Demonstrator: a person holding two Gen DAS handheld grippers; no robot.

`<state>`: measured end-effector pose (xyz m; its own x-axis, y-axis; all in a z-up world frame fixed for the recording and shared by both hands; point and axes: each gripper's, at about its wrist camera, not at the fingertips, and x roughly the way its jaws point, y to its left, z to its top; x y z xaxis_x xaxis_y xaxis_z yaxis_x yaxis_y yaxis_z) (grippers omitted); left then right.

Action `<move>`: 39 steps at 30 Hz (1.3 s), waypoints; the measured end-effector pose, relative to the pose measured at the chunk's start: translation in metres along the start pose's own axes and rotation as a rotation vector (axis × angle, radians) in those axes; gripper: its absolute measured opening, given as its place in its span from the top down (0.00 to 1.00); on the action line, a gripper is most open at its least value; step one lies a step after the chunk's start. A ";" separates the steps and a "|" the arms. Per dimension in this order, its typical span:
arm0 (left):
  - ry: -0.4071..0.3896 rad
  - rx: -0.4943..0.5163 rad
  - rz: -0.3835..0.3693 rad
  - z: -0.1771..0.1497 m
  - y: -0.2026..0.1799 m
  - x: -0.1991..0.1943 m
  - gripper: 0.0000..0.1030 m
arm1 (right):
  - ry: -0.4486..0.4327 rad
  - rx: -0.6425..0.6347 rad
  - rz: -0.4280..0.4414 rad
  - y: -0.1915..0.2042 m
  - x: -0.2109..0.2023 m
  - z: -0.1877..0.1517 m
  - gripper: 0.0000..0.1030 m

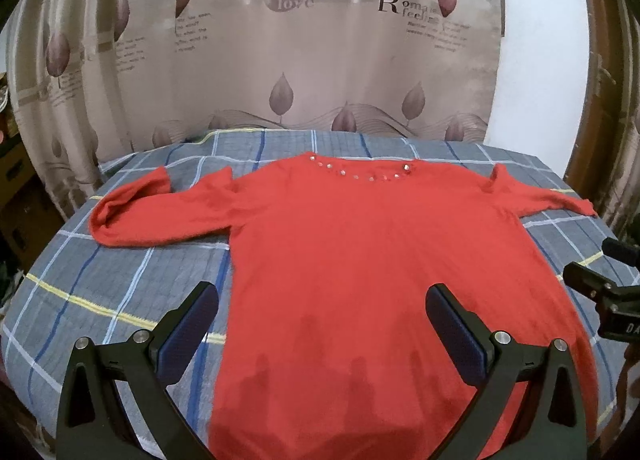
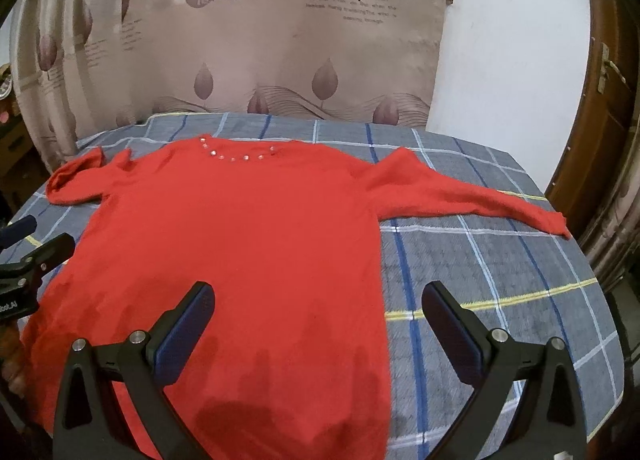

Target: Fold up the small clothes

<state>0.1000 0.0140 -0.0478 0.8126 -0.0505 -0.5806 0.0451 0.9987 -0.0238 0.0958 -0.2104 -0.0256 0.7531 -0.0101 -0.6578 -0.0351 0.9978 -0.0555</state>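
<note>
A red long-sleeved sweater (image 1: 360, 244) with shiny studs along the neckline lies flat, front up, on a grey plaid cloth (image 1: 100, 292). Its left sleeve (image 1: 140, 208) is bent back on itself; its right sleeve (image 2: 472, 200) stretches out to the right. My left gripper (image 1: 320, 300) is open and empty above the sweater's lower left part. My right gripper (image 2: 318, 300) is open and empty above the sweater's lower right edge (image 2: 380, 300). The right gripper also shows at the right edge of the left wrist view (image 1: 604, 276), and the left gripper at the left edge of the right wrist view (image 2: 36, 252).
The plaid cloth (image 2: 500, 300) covers a table that ends just beyond the sleeves. A beige curtain (image 1: 280, 40) with leaf prints hangs behind it. A white wall (image 2: 512, 60) and a brown wooden door (image 2: 600, 100) stand to the right.
</note>
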 end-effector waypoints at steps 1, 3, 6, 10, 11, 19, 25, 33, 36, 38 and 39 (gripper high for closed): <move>-0.001 0.000 0.003 0.001 0.000 0.003 0.00 | 0.001 0.001 -0.002 -0.001 0.003 0.002 0.00; -0.001 -0.001 0.005 0.003 -0.001 0.008 0.00 | 0.005 0.003 0.001 -0.004 0.008 0.006 0.00; -0.006 -0.009 0.007 0.005 -0.002 0.016 0.00 | 0.006 0.008 0.005 -0.007 0.014 0.011 0.00; -0.014 -0.020 0.005 0.007 -0.002 0.022 0.00 | 0.003 0.010 0.005 -0.010 0.020 0.015 0.00; -0.016 -0.019 0.006 0.007 -0.003 0.023 0.00 | 0.002 0.010 0.002 -0.011 0.022 0.017 0.00; -0.021 -0.005 0.012 0.007 -0.007 0.032 0.00 | -0.001 0.009 -0.014 -0.017 0.031 0.024 0.00; -0.005 -0.008 0.019 0.006 -0.005 0.041 0.00 | -0.003 0.001 -0.018 -0.019 0.035 0.027 0.00; 0.004 -0.008 0.018 0.004 -0.005 0.046 0.00 | 0.001 0.006 -0.020 -0.022 0.038 0.030 0.00; 0.011 -0.012 0.018 0.002 -0.004 0.049 0.00 | 0.004 0.008 -0.022 -0.025 0.042 0.032 0.00; 0.015 -0.015 0.019 0.001 -0.004 0.050 0.00 | 0.006 0.009 -0.024 -0.026 0.044 0.032 0.00; 0.019 -0.017 0.019 0.001 -0.004 0.051 0.00 | 0.007 0.009 -0.024 -0.027 0.044 0.033 0.00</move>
<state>0.1418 0.0078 -0.0768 0.8022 -0.0320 -0.5962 0.0199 0.9994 -0.0270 0.1516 -0.2352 -0.0287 0.7490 -0.0343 -0.6617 -0.0115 0.9978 -0.0647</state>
